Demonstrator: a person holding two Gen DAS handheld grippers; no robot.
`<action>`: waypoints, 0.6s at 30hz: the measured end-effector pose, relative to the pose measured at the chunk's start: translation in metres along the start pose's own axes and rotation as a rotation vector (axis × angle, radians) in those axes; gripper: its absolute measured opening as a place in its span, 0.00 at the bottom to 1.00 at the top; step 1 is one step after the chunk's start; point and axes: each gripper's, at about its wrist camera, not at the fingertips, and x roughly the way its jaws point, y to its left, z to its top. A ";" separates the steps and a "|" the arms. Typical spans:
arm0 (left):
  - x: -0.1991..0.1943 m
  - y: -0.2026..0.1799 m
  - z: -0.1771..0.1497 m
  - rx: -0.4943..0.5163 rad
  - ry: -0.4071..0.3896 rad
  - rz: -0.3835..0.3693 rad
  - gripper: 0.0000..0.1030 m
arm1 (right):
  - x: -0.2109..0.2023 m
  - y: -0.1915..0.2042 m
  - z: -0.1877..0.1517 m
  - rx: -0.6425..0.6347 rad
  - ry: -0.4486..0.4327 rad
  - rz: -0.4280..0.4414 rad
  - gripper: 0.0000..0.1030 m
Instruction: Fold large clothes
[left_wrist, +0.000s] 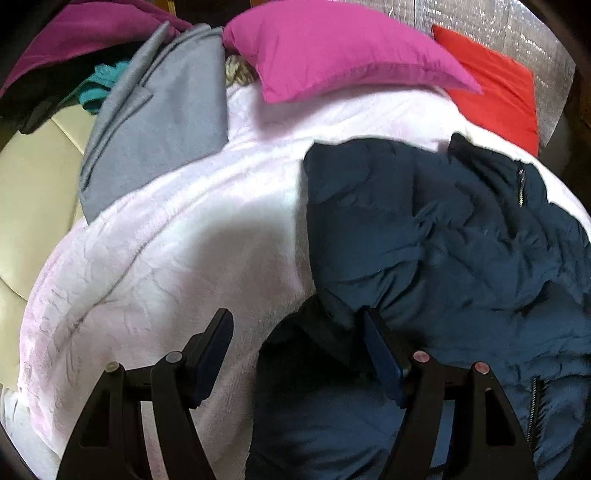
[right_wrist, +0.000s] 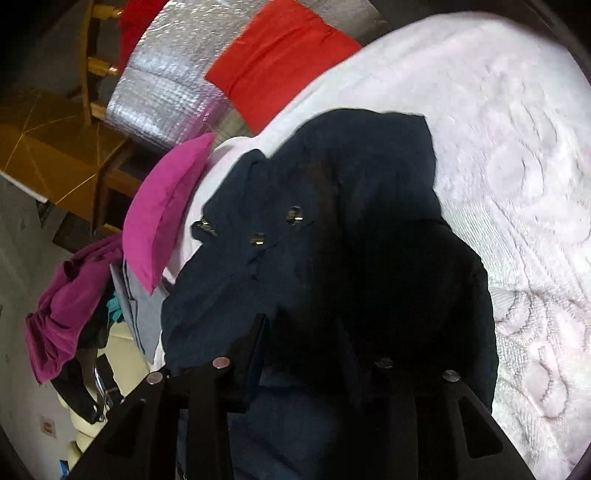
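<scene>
A dark navy puffer jacket (left_wrist: 436, 236) lies crumpled on a pale pink fleece blanket (left_wrist: 159, 251); its zip shows at the right edge. My left gripper (left_wrist: 299, 325) is open over the jacket's near left edge, with dark cloth lying between the fingers. In the right wrist view the same jacket (right_wrist: 314, 206) shows its snap buttons and fills the middle. My right gripper (right_wrist: 321, 332) stands wide, its right finger lost against the dark cloth; jacket fabric lies between the fingers.
A folded grey garment (left_wrist: 155, 122) lies at the back left on the blanket. A magenta pillow (left_wrist: 332, 51) and a red pillow (left_wrist: 495, 81) lie behind. A cream sofa (left_wrist: 33, 192) is at left. A wooden chair (right_wrist: 55, 147) and a magenta cloth pile (right_wrist: 62, 306) show at left.
</scene>
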 end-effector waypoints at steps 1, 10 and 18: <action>-0.006 0.000 0.001 -0.001 -0.026 -0.009 0.70 | -0.002 0.007 0.001 -0.011 -0.007 0.025 0.41; -0.016 -0.027 -0.001 0.093 -0.086 -0.032 0.70 | 0.060 0.082 -0.007 -0.097 0.099 0.158 0.41; 0.000 -0.027 -0.006 0.103 -0.006 -0.007 0.71 | 0.125 0.095 -0.041 -0.186 0.268 0.088 0.38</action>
